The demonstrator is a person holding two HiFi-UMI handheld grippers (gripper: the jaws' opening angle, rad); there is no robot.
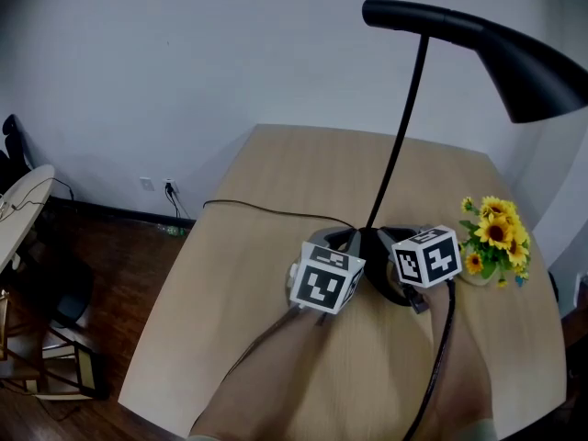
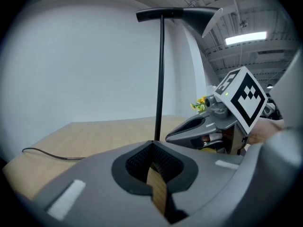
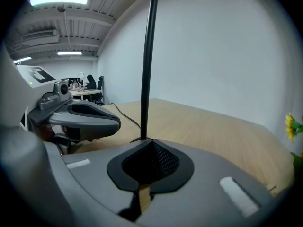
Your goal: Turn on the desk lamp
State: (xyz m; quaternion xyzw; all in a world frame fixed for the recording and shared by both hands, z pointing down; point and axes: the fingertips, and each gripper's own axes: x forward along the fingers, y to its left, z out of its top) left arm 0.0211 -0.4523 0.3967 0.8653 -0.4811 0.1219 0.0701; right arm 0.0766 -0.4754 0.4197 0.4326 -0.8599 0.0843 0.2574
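Left gripper [image 1: 338,240] at 9 o'clock and right gripper [image 1: 390,239] at 3 o'clock flank the unlit desk lamp [image 1: 397,145] mid-counter [image 1: 276,182], both jaw pairs pressed together and empty, probably to prod a base switch.

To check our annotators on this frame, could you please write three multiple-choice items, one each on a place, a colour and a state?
1. Where do the flowers stand, seen from the lamp?
A. To its left
B. To its right
C. On top of it

2. What colour is the lamp?
A. White
B. Black
C. Red

3. How do the jaws of the left hand-held gripper stand?
A. Wide apart
B. Shut on the cable
C. Shut, empty

Answers:
1 B: the head view shows them on the lamp's right.
2 B: it is black all over.
3 C: the left gripper view shows the tips together with nothing between them.
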